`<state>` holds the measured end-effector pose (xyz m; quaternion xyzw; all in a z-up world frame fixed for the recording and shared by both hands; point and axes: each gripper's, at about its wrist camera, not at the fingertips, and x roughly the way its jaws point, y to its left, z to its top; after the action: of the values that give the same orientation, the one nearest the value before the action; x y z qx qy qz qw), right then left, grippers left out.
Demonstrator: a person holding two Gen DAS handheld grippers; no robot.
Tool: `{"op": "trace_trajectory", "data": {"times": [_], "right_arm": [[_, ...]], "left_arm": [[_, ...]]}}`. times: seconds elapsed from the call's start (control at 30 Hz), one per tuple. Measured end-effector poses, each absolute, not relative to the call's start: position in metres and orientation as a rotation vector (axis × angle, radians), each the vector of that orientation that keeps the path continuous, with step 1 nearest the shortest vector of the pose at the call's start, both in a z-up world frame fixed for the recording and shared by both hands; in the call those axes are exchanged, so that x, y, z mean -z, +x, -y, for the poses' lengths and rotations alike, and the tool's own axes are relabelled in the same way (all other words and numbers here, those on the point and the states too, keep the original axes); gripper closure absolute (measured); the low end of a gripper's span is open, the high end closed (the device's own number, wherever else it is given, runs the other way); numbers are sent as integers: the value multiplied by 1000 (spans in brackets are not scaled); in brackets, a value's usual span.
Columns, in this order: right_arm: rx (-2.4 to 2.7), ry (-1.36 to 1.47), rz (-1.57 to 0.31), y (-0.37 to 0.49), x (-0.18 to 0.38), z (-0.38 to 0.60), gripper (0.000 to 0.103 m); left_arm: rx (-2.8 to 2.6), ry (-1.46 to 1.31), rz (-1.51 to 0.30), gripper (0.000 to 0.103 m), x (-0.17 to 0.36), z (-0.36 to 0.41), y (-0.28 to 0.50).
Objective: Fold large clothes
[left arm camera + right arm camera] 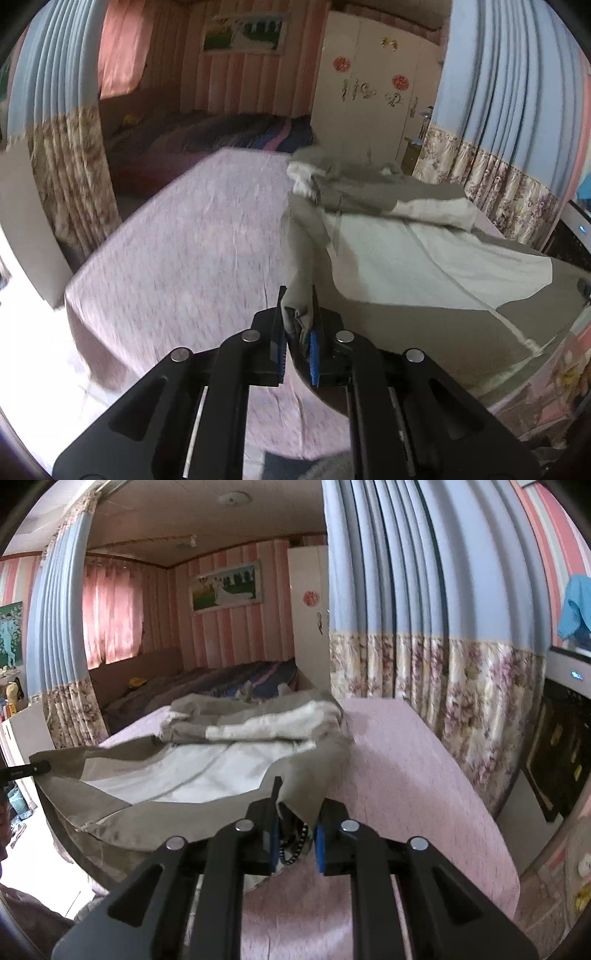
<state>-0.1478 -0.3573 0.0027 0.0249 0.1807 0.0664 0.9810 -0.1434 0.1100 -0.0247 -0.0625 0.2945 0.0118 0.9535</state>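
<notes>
**Both claws holding the near hem of the garment**

A table [177, 251] under a pink cloth [406, 775] is filling the middle of both views, with a blue curtain [406, 572] hanging just behind it and a bed [221, 136] lying beyond, against a pink striped wall.

The garment [406, 254], a large grey-brown piece with a white lining turned up, is lying spread across the table. In the left wrist view it is covering the right half of the cloth; in the right wrist view the same garment [184, 771] is covering the left half. Its far end is lying bunched in a rumpled heap near the far edge of the table, while its near hem is hanging stretched between the two claws, sagging in the middle above the cloth.

The left claw [297, 332] is clamping a gathered fold of the grey fabric at the hem's left corner, its blue pads pressing on the cloth from both sides.

The right claw [295, 834] is holding the opposite corner, fabric filling the gap between its fingers, with a dark beaded cord [295, 843] dangling between them. The left pad is touching the fabric; whether the right pad is pressing it I cannot tell.
</notes>
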Motion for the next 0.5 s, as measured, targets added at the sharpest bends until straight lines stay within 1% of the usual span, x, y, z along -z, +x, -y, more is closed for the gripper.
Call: {"op": "trace_trajectory", "data": {"times": [0.13,0.3,0.37,0.5], "right_arm": [[-155,45,-341,-119,-24,357,89],[-172,35,-295,-58,-53,354,89],[-180,51,-267,-24,-68,356,89],[-202,78,-283,53,-92,360,89]], "left_arm": [[-1,-80,-555,95,3,-113,-111],[24,-26,-503,95,-32,-107,-42],[31,-14,-500,95,-46,-104,-4],[38,-21,-525,94,-68,-108,82]]}}
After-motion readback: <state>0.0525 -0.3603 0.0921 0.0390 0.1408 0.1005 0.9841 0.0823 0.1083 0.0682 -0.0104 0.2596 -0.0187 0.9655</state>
